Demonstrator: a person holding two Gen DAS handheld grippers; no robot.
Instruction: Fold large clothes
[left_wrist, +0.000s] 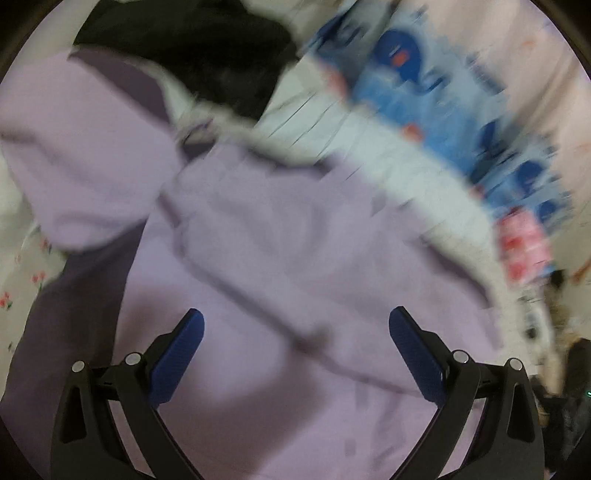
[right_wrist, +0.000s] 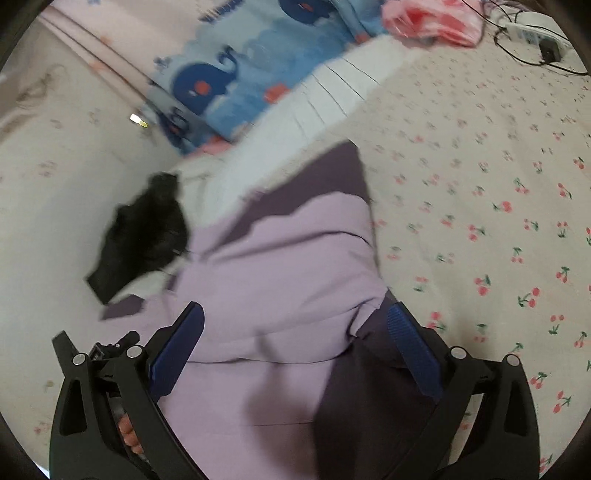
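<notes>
Left tool (left_wrist: 295, 350): blue fingers spread wide above the garment, pinching nothing.
Right tool (right_wrist: 295, 347): fingers spread, straddling a fold without pressing it.
Lilac garment (right_wrist: 280, 280): lies rumpled on the bed (right_wrist: 480, 184), dark purple lining showing.
Black cloth (right_wrist: 147, 236): beside the garment.
Whale-print fabric (right_wrist: 236, 74): toward the bed's far edge.

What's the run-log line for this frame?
step: fold | garment: lilac, on bed sheet | left claw: open, empty | right claw: open, empty
</notes>
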